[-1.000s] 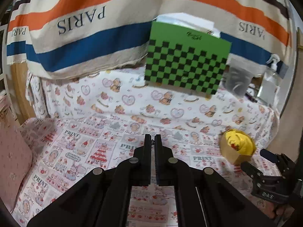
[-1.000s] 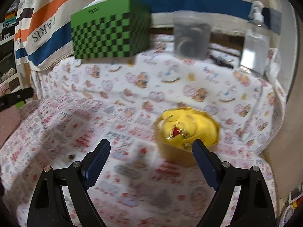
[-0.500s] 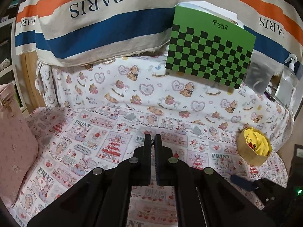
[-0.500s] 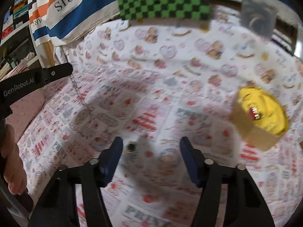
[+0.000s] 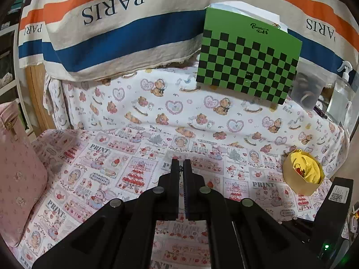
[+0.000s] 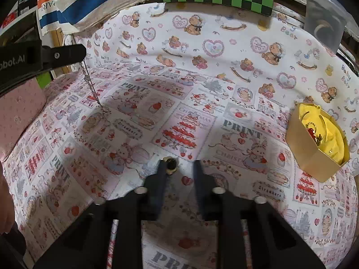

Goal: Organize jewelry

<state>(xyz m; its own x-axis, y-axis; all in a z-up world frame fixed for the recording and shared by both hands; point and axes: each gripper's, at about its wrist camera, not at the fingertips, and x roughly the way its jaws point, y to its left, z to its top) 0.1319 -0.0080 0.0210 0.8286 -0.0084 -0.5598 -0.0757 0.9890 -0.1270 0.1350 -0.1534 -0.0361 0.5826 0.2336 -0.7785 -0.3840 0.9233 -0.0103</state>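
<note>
My left gripper (image 5: 181, 168) is shut on a thin silver chain (image 6: 93, 89). In the right wrist view the chain hangs from its tip (image 6: 82, 52) down to the printed cloth. My right gripper (image 6: 179, 168) is low over the cloth and its jaws are closing, still apart. A small dark and gold piece of jewelry (image 6: 171, 166) lies by the tip of its left finger, with a gap to the right finger. A tan box with yellow lining (image 6: 309, 154) holds red and gold pieces at the right; the same tan box (image 5: 291, 179) shows in the left wrist view.
A green chequered box (image 5: 246, 62), a clear plastic tub (image 5: 308, 89) and a spray bottle (image 5: 343, 94) stand at the back. A pink bag (image 5: 18, 168) lies at the left. A striped PARIS cloth (image 5: 123, 29) hangs behind.
My right gripper has swung left and down, away from the yellow-lined box to the small piece, and its jaws have narrowed a lot. The left gripper stays shut and has hardly moved.
</note>
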